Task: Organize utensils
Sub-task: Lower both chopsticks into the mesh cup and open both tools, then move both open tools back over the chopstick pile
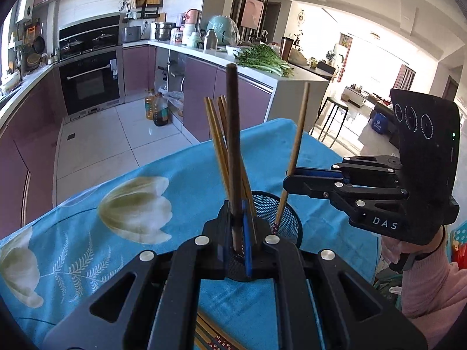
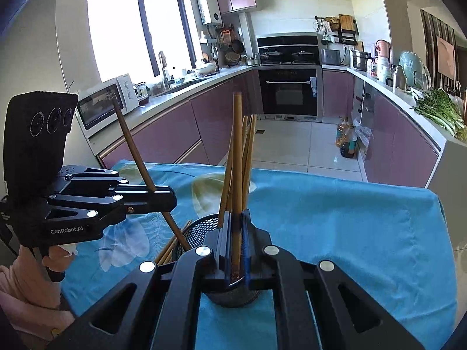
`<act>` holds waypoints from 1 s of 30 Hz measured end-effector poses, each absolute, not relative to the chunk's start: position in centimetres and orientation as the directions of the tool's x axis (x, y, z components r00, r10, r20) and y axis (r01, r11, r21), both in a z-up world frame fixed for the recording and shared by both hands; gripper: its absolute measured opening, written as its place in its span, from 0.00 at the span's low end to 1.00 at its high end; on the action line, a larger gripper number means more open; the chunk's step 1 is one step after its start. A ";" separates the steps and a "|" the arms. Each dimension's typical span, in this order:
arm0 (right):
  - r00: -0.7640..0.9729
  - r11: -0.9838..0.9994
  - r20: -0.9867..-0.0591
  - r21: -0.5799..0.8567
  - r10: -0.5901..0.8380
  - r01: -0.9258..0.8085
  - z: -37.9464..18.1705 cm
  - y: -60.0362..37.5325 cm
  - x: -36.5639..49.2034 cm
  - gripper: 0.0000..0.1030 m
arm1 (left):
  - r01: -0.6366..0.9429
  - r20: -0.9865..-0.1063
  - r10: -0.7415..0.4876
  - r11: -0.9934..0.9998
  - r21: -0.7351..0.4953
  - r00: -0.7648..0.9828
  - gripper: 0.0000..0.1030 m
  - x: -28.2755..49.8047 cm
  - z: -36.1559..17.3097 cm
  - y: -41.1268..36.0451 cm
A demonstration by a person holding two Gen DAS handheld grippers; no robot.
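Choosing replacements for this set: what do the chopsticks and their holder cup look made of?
Chopsticks: likely bamboo or wood, matte tan with a faint lengthwise grain. Holder cup: apparently black metal mesh, since you can see through its fine grid; coated plastic can't be ruled out.

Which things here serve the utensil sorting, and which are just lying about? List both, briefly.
For the job:
- dark brown chopstick in the left claw
- pale bamboo chopstick in the right claw
- black wire-mesh cup holding more bamboo chopsticks
- loose chopsticks on the blue floral tablecloth

Lying about:
- green leafy vegetables
- two oil bottles
- white microwave
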State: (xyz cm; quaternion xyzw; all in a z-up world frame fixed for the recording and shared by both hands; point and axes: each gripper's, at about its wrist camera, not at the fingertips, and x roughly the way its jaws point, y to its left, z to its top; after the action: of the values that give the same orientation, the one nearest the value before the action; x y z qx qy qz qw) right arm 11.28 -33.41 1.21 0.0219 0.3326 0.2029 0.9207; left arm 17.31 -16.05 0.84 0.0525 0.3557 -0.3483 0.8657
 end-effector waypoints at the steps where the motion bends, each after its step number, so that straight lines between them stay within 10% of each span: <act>1: 0.693 0.917 -0.607 0.179 0.388 -0.357 1.0 -33.5 11.6 0.06 | 0.638 -0.655 -0.564 0.754 -0.160 0.503 0.08 17.7 0.7 -16.1; 23: 0.721 0.871 -0.493 0.218 0.487 -0.439 1.9 -32.1 8.0 0.30 | 0.522 -0.526 -0.499 0.845 -0.118 0.688 0.31 13.1 0.9 -9.2; 30: 0.639 0.826 -0.539 0.237 0.549 -0.511 -0.9 -28.7 5.8 0.32 | 0.474 -0.617 -0.429 0.875 -0.100 0.660 0.32 10.5 -3.6 -5.8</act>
State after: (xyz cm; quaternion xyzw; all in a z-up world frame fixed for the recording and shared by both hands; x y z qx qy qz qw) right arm 5.82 -28.75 -0.86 0.0315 0.3078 0.2929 0.9047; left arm 10.47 -5.81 -3.58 0.0346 0.3296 -0.2479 0.9103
